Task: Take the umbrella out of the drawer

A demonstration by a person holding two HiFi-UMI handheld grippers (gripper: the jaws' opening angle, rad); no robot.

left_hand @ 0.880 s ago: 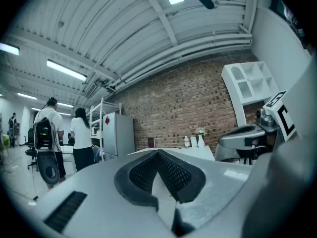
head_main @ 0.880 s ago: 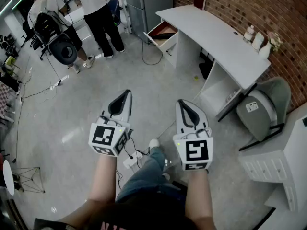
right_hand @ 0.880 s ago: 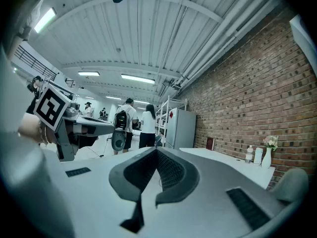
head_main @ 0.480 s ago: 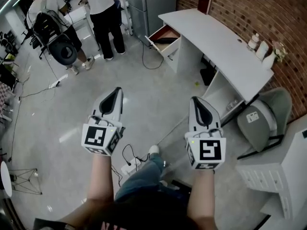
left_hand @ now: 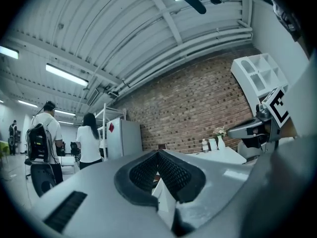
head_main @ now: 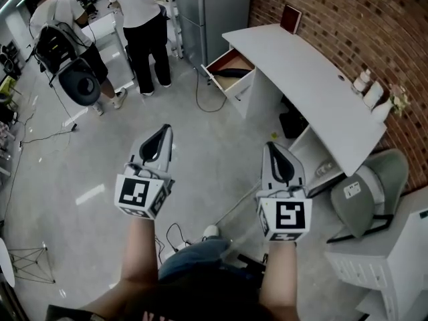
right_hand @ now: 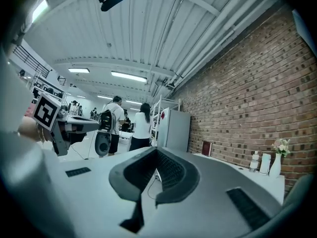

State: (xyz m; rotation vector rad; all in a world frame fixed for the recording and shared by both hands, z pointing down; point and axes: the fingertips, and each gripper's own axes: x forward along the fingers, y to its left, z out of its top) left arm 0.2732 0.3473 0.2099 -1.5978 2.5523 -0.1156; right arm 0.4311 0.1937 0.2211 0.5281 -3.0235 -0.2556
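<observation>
- Standing at the far left of the head view, two people in white tops [head_main: 137, 5] are facing away from you, well apart from your grippers.
- You are holding the left gripper [head_main: 163, 130] level over the pale grey concrete floor [head_main: 67, 159]. Its jaws are pressing together at the tips, with nothing between them.
- Lying in the open white drawer [head_main: 232, 84], the dark folded umbrella [head_main: 235, 63] is resting slantwise on the brown bottom. It is sitting well ahead of both grippers, and in the head view it is falling between them.
- You are holding the right gripper [head_main: 273, 147] level as well, apart from the left one. Its jaws are meeting at the tips and are gripping nothing.
- Running along the red brick wall [head_main: 348, 19], the long white desk [head_main: 301, 65] is carrying the drawer at its far end and small white bottles [head_main: 373, 93] at its near end.
- Standing just beside the desk's near end, a grey padded chair [head_main: 378, 179] is turning its back toward you.
</observation>
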